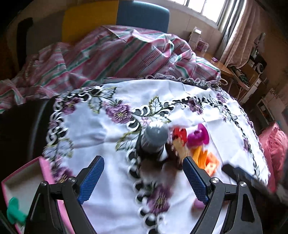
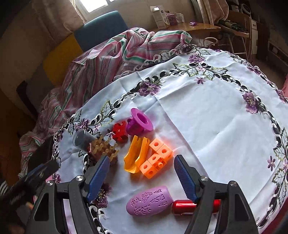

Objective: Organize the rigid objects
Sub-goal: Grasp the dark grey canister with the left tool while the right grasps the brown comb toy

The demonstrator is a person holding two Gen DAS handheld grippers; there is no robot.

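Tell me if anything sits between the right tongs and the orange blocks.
Nothing visible does. The right tongs are open with the orange blocks right between the tips; the yellow piece touches the blocks' left side.

Daylight comes through a window (image 1: 203, 9) hung with pale curtains (image 1: 239, 34). A blue chair back (image 1: 142, 15) and a yellow one (image 1: 88, 23) stand behind a rumpled striped cloth (image 1: 108, 52). A wooden desk (image 2: 187, 27) carries small boxes (image 2: 159, 17) against the beige wall (image 2: 23, 45).
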